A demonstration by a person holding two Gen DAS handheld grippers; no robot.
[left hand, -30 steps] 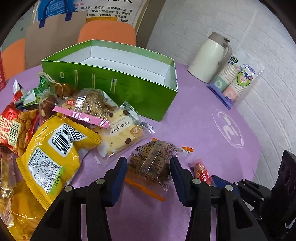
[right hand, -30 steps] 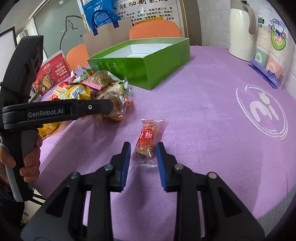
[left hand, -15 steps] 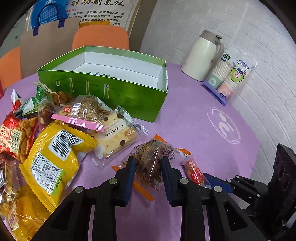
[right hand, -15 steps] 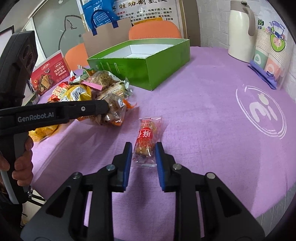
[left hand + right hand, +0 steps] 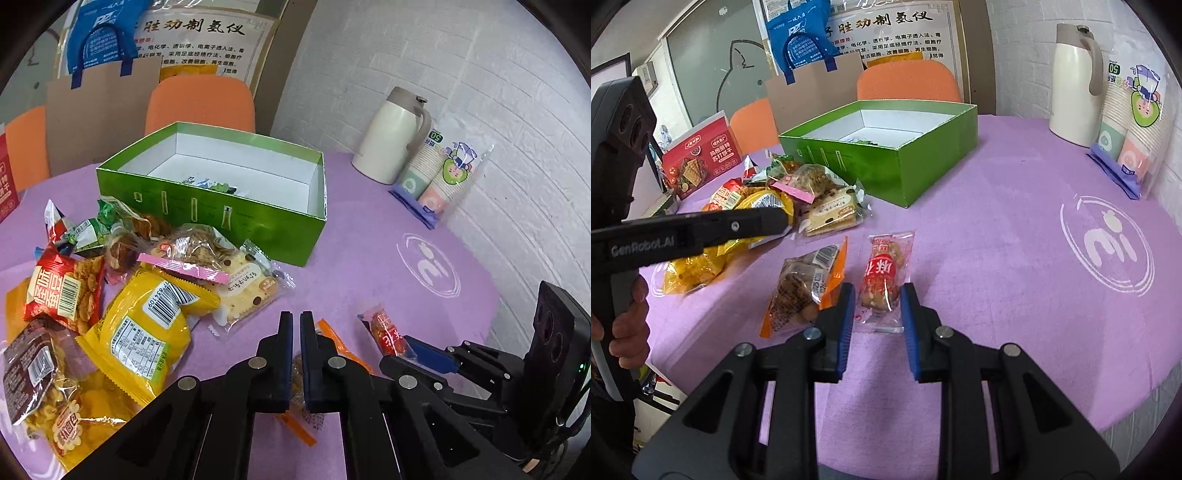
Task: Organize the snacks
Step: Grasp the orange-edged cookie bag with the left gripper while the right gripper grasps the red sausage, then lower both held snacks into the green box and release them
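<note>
My left gripper [image 5: 296, 321] is shut with nothing in it, fingers almost touching. It hovers over an orange-edged clear snack packet [image 5: 805, 288], which lies flat on the purple table and peeks out under the fingers [image 5: 297, 380]. From the right wrist view the left gripper [image 5: 781, 221] hangs clear of that packet. My right gripper [image 5: 877, 291] is shut on the lower half of a red snack packet [image 5: 881, 273] that rests on the table. This red snack packet [image 5: 386, 332] also shows in the left wrist view. The open green box [image 5: 221, 218] stands behind, a small item inside.
A heap of snack bags [image 5: 147, 325] lies left of the box. A cream thermos [image 5: 391, 136] and a pack of paper cups [image 5: 439, 177] stand at the back right by the wall. A red carton [image 5: 701, 158], orange chairs and a paper bag sit behind the table.
My left gripper closed over the orange-edged packet, then lifted away shut and empty, leaving the packet on the table. The right jaws narrowed slightly onto the red packet.
</note>
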